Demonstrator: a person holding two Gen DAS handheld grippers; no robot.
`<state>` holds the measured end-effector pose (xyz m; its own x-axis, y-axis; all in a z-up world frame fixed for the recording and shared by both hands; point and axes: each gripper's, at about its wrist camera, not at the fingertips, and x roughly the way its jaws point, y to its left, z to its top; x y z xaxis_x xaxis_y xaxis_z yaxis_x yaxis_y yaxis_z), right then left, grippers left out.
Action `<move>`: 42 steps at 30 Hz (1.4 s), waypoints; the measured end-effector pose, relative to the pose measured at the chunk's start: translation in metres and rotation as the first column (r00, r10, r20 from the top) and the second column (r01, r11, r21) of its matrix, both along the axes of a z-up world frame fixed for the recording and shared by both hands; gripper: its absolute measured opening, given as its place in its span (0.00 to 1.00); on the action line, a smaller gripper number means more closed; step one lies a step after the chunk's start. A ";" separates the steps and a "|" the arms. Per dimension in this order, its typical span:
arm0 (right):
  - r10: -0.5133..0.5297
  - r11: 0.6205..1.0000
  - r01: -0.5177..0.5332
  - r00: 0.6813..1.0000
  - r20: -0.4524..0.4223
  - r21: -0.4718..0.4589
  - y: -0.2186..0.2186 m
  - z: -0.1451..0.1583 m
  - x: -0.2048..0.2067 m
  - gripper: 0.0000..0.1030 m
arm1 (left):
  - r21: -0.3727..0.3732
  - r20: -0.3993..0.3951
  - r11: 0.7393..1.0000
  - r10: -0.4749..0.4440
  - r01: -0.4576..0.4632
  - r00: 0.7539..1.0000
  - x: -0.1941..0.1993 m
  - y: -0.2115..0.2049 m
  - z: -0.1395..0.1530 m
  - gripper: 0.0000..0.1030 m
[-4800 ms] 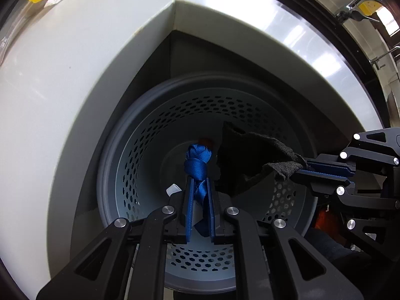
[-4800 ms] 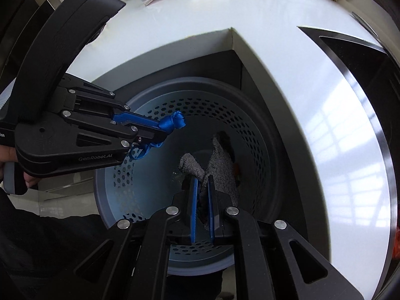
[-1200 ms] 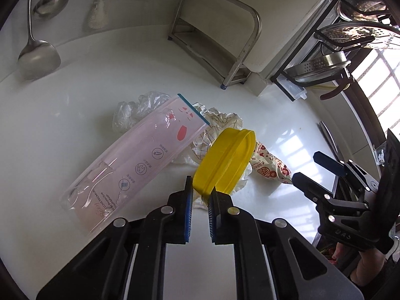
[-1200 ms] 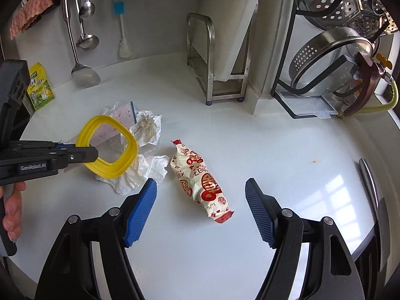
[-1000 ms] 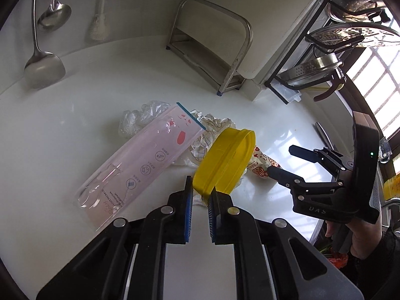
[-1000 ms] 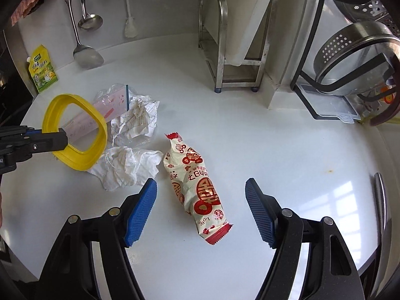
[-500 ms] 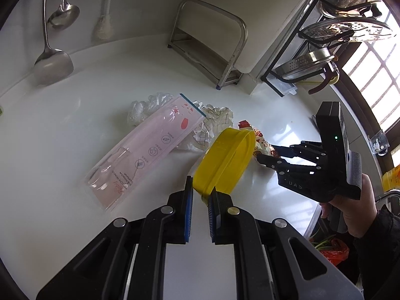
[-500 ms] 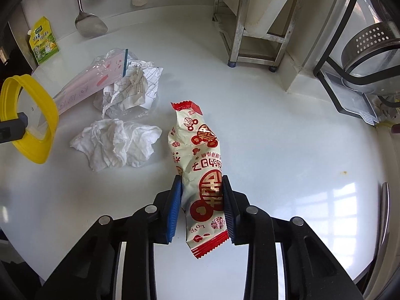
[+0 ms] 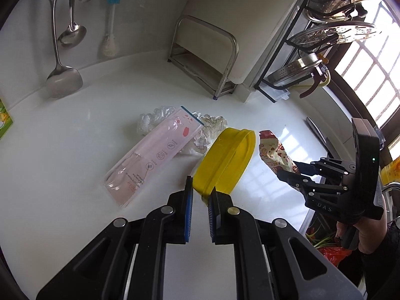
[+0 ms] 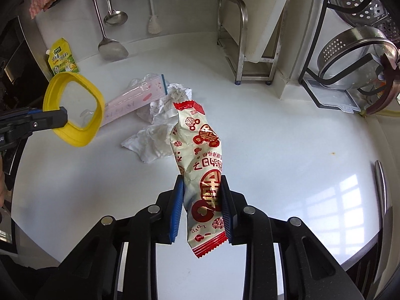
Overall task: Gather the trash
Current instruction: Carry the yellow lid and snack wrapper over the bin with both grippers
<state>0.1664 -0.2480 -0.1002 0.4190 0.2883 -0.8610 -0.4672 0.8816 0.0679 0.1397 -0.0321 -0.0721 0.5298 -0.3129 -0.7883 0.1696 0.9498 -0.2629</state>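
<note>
My left gripper is shut on the rim of a yellow plastic lid ring, held above the white counter; in the right wrist view the same ring hangs at the left gripper's tip. My right gripper is shut on a red-and-cream snack wrapper, which hangs lifted off the counter. In the left wrist view the wrapper sticks out of the right gripper. A pink zip bag, crumpled checked paper and a white tissue lie on the counter.
A steel rack with a white board stands at the back. Ladles and a brush hang on the wall. A black dish rack with colanders fills the right. A green-yellow pouch leans at the back left.
My right gripper came down around the snack wrapper, shut on it and lifted it off the counter. My left gripper drew back and up with the yellow ring.
</note>
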 end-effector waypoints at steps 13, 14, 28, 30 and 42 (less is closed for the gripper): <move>-0.024 0.993 0.022 1.000 0.014 0.119 0.007 0.022 -0.099 0.26 | 0.035 0.003 0.998 -0.044 0.044 0.999 -0.059 0.010 0.008 0.11; -0.028 0.992 0.026 1.000 0.013 0.126 0.007 0.023 -0.108 0.26 | 0.038 0.004 0.998 -0.054 0.054 0.999 -0.064 0.009 0.009 0.11; -0.131 0.966 0.134 0.991 -0.030 0.220 -0.011 0.029 -0.208 0.26 | 0.043 0.004 0.988 -0.150 0.150 0.989 -0.122 0.000 0.013 0.11; -0.138 0.964 0.144 0.990 -0.039 0.225 -0.011 0.028 -0.218 0.26 | 0.043 0.002 0.986 -0.160 0.160 0.987 -0.128 -0.001 0.012 0.11; -0.120 0.972 0.130 0.991 -0.060 0.194 -0.004 0.018 -0.263 0.26 | 0.041 -0.030 0.966 -0.255 0.256 0.966 -0.166 -0.023 0.002 0.11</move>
